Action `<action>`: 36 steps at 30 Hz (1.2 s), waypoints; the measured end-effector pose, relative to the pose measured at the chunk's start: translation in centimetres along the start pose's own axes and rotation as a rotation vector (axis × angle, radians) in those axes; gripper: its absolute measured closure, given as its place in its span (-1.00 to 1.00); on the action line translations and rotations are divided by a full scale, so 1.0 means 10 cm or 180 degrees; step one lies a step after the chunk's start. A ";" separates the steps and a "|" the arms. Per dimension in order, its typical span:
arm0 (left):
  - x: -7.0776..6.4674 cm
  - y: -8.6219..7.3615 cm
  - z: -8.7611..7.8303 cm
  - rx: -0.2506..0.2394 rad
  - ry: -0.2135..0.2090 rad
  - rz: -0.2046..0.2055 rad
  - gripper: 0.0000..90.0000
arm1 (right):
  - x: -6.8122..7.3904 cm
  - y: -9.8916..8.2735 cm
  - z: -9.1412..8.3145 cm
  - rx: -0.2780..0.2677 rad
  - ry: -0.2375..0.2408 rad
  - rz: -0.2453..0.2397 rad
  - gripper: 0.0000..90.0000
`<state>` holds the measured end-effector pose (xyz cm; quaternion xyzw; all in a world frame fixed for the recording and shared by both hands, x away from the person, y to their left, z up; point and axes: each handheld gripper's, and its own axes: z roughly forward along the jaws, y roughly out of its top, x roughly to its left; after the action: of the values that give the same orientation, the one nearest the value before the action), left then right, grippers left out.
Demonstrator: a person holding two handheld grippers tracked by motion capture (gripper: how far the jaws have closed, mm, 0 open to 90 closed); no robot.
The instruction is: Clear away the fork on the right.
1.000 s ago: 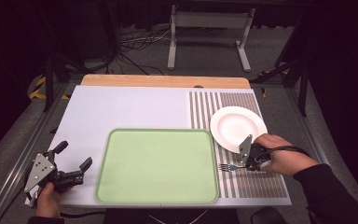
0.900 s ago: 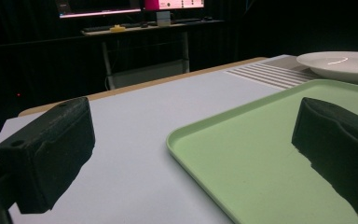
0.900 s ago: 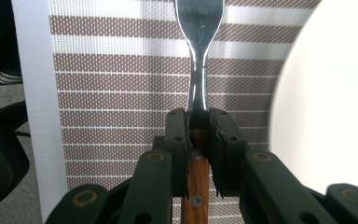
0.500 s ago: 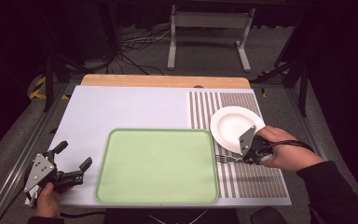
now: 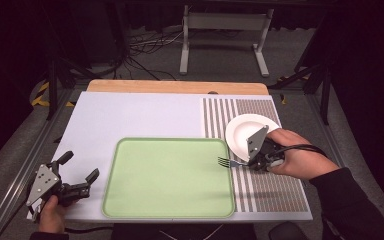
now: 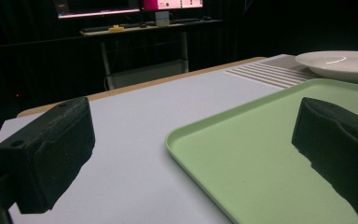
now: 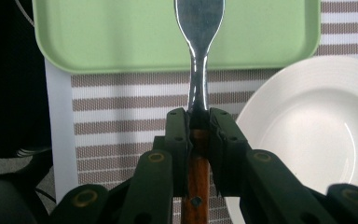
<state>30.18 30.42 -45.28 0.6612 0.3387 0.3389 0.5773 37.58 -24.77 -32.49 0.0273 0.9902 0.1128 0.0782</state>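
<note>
The left claw (image 5: 77,182) rests at the near left corner of the desk (image 5: 130,115), jaws spread wide and holding nothing; in the left gripper view its two black pads frame the near edge of the green tray (image 6: 261,154). The tray lies flat at the middle of the desk's near side; just right of it the right claw (image 5: 252,162) is clenched on a fork (image 5: 230,162) — gripped by its wooden handle, metal neck and tines pointing left, the tines over the tray's right rim; the fork (image 7: 199,56) runs straight out between the pads. Beyond the hand, a white plate (image 5: 245,132) sits on the striped mat (image 5: 275,190), near the tray's far right corner.
</note>
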 end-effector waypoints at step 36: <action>0.01 0.00 -0.01 -0.0008 -0.0005 -0.0014 -1.00 | -0.01 0.90 0.18 -0.0304 0.0108 0.1075 0.74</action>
<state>30.16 30.51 -45.24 0.6600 0.3393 0.3375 0.5791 38.32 -15.62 -32.14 0.1875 0.9662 0.1716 0.0426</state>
